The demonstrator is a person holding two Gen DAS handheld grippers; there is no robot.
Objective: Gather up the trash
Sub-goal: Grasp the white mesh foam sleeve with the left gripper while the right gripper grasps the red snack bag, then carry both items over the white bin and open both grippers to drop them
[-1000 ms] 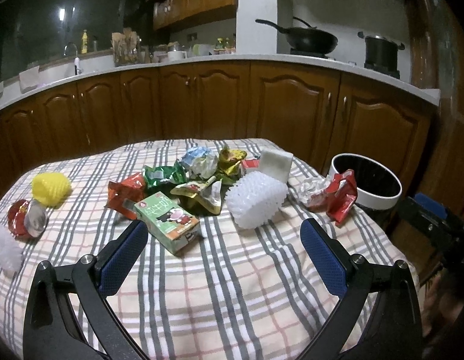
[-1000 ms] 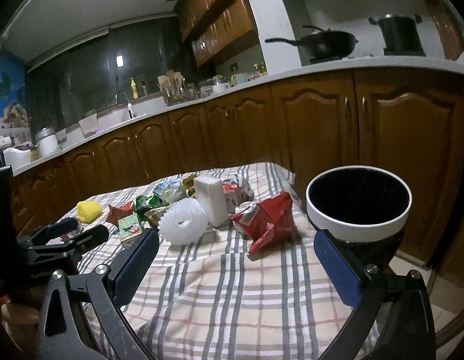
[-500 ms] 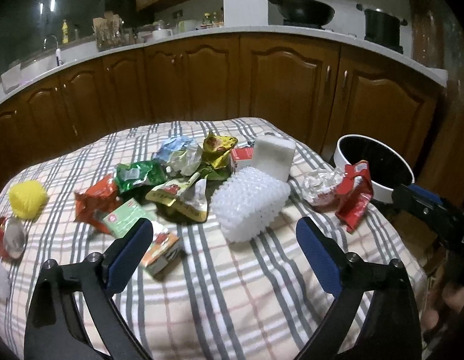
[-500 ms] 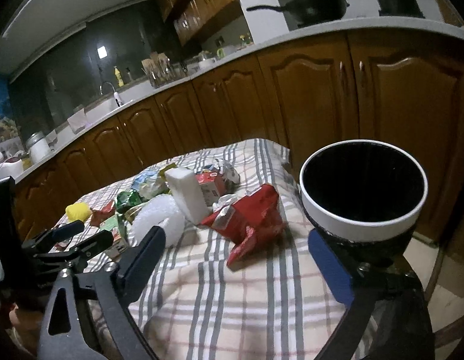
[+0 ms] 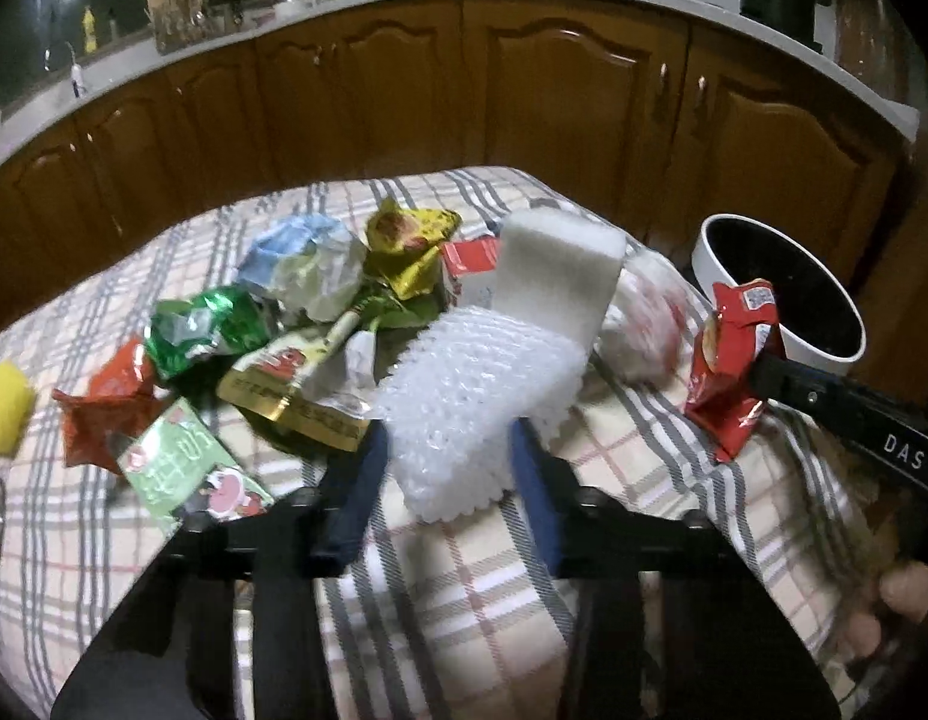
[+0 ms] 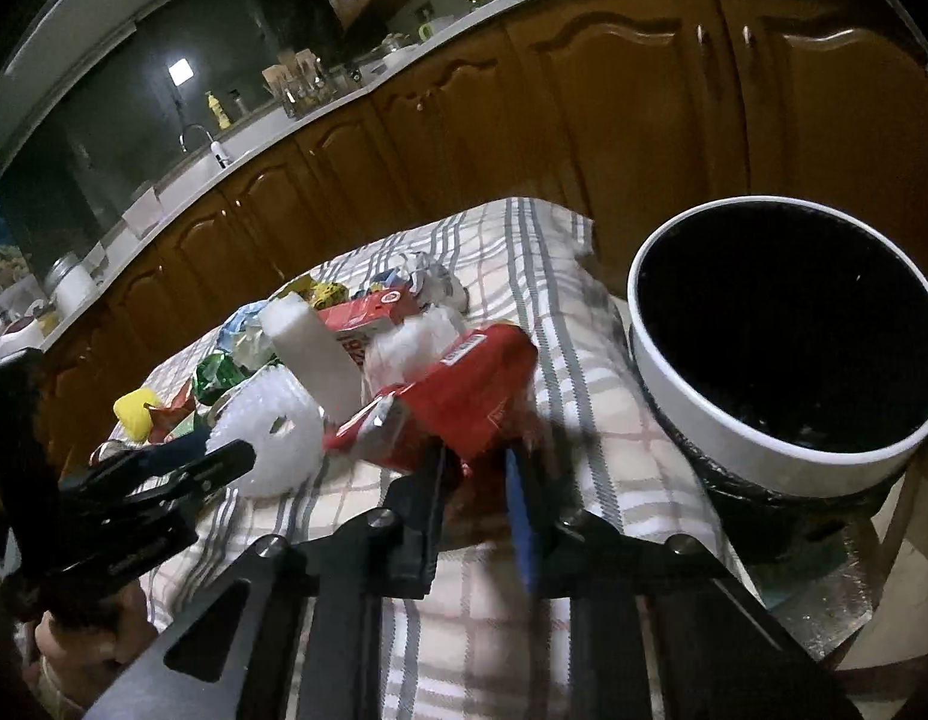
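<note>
Nearest, left gripper (image 5: 449,450) clamped on the near end of the white foam net (image 5: 475,396), jaws just closing from wide open a second ago, pads now pressing its sides. Beside it, right gripper (image 6: 472,471) pinching the red wrapper (image 6: 458,390) by its near edge, jaws likewise just narrowed onto it. Both grips taken low and at the near ends, probably so each piece lifts clear of the pile without dragging neighbours. Compared with a second ago: both tools closer in and tilted further down, nothing between the jaws then. Farther back, remaining wrappers and a white foam block (image 5: 553,282) heaped on the checked tablecloth (image 5: 464,588). Off the table's right edge, the bin (image 6: 781,450), open-topped and within easy reach.
</note>
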